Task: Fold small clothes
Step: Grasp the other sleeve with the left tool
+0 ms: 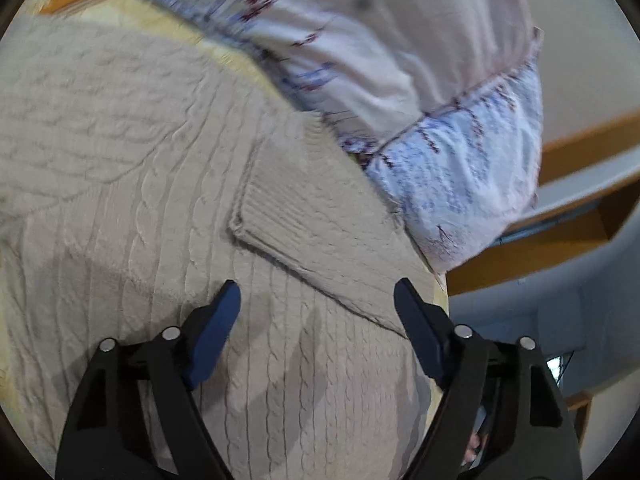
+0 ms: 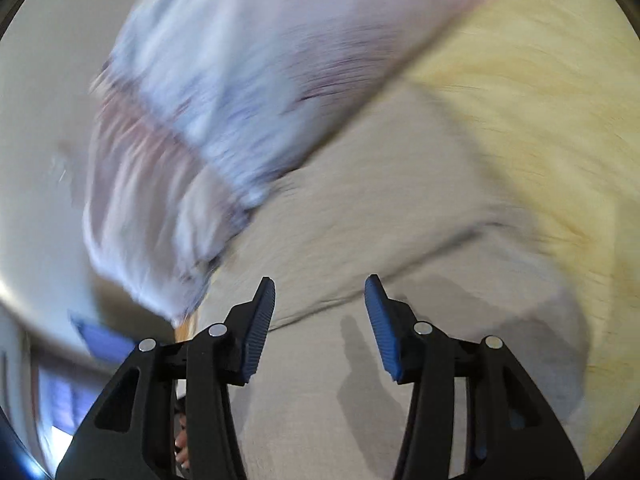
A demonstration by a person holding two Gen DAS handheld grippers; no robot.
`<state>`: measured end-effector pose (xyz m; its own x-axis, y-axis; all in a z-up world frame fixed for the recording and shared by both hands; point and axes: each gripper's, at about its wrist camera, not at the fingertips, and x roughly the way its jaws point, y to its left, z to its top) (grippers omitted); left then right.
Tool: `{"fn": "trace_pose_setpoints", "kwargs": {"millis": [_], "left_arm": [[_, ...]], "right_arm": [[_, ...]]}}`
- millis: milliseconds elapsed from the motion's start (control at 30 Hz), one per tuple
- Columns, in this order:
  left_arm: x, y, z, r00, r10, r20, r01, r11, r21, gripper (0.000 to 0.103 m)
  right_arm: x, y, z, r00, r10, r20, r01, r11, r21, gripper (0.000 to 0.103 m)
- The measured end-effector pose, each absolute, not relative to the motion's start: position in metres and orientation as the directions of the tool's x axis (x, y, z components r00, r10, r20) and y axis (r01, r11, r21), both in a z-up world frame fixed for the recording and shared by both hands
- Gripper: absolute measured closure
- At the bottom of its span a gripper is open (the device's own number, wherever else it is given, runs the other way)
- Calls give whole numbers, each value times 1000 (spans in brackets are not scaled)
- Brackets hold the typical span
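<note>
Both grippers hang over a beige sweater, neither holding it.

The left gripper point(image 1: 318, 300) stands wide, with nothing between its blue pads point(image 1: 212, 340), above the cable-knit sweater point(image 1: 120, 200), where a ribbed folded edge point(image 1: 320, 232) lies just ahead of the tips. The right gripper point(image 2: 320, 300) is partly spread and empty over the same sweater in a heavily blurred view. The sweater lies on a yellow surface point(image 2: 540, 100). A floral blue and white pillow point(image 1: 460, 168) lies along the sweater's far edge; whether they touch, I cannot tell.
</note>
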<state>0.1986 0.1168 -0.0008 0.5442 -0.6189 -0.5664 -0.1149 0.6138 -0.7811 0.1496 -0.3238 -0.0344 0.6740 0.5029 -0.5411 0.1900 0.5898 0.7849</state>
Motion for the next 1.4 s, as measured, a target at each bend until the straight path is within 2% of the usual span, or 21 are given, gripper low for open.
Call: {"fn": "trace_pose_setpoints", "kwargs": {"millis": [100, 167, 267, 300, 333, 367, 433, 533, 767, 800, 833, 867, 900, 933, 1000, 1033, 1100, 1233, 1333, 1400], "left_arm": [[202, 119, -2, 559, -595, -578, -154, 610, -777, 29], [204, 122, -2, 572, -581, -579, -177, 602, -779, 30], [209, 124, -4, 586, -560, -585, -199, 601, -774, 38], [210, 124, -5, 592, -553, -586, -204, 601, -773, 44], [213, 124, -6, 595, -549, -588, -207, 602, -771, 53], [214, 123, -8, 591, -551, -589, -208, 601, -772, 61], [218, 120, -16, 571, -579, -582, -210, 582, -786, 88], [218, 114, -23, 562, -568, -601, -213, 603, -769, 95], [205, 118, -16, 575, -525, -628, -220, 639, -737, 94], [200, 119, -12, 571, -520, -635, -210, 655, -726, 90], [191, 123, -7, 575, -512, -638, -193, 673, -714, 72], [181, 131, -1, 586, -508, -631, -178, 679, -712, 61], [173, 139, 3, 602, -499, -623, -174, 680, -712, 46], [158, 156, 10, 638, -474, -607, -175, 678, -714, 39], [137, 186, 17, 686, -433, -584, -192, 667, -720, 36], [122, 211, 18, 717, -397, -574, -225, 647, -729, 36], [100, 249, 17, 753, -330, -570, -296, 603, -741, 36], [61, 321, 3, 771, -157, -618, -478, 498, -723, 41], [50, 352, -6, 786, -125, -606, -516, 409, -753, 54], [49, 368, -10, 799, -117, -590, -522, 353, -777, 56]], "right_arm": [[153, -335, -50, 671, 462, -580, 282, 565, 776, 56], [157, -337, -58, 677, 445, -585, 317, 542, 779, 61], [161, -342, -62, 717, 407, -566, 333, 514, 791, 67], [162, -344, -61, 731, 378, -568, 340, 519, 784, 77], [162, -344, -62, 744, 352, -567, 346, 523, 779, 92], [160, -346, -62, 760, 335, -556, 346, 516, 784, 94], [151, -356, -66, 782, 314, -539, 348, 497, 795, 95], [145, -361, -68, 794, 278, -541, 364, 496, 788, 95], [144, -352, -63, 772, 233, -591, 394, 554, 733, 95], [143, -351, -61, 769, 227, -598, 397, 564, 724, 91], [141, -350, -59, 765, 227, -603, 396, 573, 717, 85], [140, -349, -57, 765, 230, -602, 391, 577, 717, 80], [138, -348, -55, 766, 235, -598, 382, 582, 718, 70], [136, -346, -53, 768, 239, -595, 369, 593, 715, 59], [133, -341, -47, 768, 235, -595, 349, 626, 698, 47], [130, -336, -43, 771, 225, -596, 332, 657, 677, 45], [128, -328, -40, 772, 214, -599, 307, 700, 645, 44], [127, -309, -38, 775, 222, -592, 228, 775, 589, 44], [127, -301, -38, 776, 224, -590, 202, 798, 568, 44], [126, -298, -39, 775, 230, -589, 192, 802, 565, 44]]}}
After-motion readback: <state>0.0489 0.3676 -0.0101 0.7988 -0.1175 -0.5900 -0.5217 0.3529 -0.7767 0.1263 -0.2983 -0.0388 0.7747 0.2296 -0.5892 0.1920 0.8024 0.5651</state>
